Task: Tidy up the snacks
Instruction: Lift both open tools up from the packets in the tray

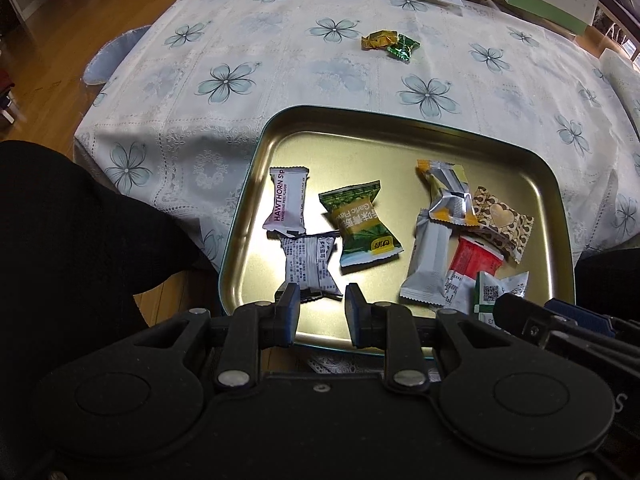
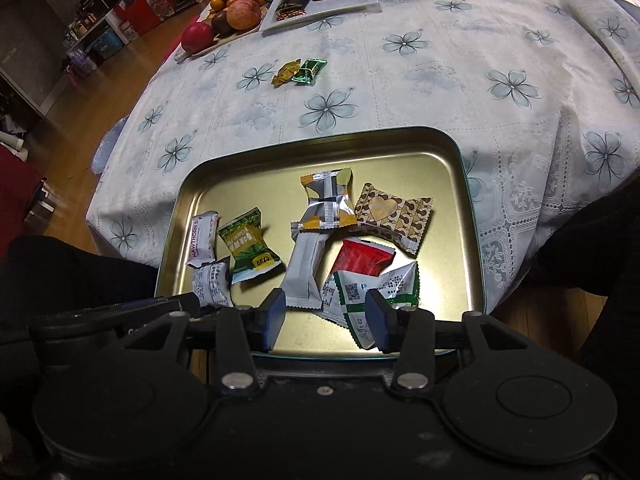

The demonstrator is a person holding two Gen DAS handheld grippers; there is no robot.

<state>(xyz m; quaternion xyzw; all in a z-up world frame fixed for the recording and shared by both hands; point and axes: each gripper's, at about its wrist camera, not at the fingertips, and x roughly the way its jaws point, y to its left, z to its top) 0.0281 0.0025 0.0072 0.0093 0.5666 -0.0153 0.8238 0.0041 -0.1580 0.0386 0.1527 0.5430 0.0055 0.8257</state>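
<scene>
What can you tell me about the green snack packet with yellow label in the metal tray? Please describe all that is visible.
The green packet is a small pillow-shaped pouch, glossy like plastic film, with crimped ends, a leafy green print, a yellow band and "Garlic Flavor" among other characters. It looks sealed and puffy. It lies flat, slightly askew, in the left half of the gold metal tray, close beside the white Hawthorn packet; whether they touch is unclear. No gripper touches it.
</scene>
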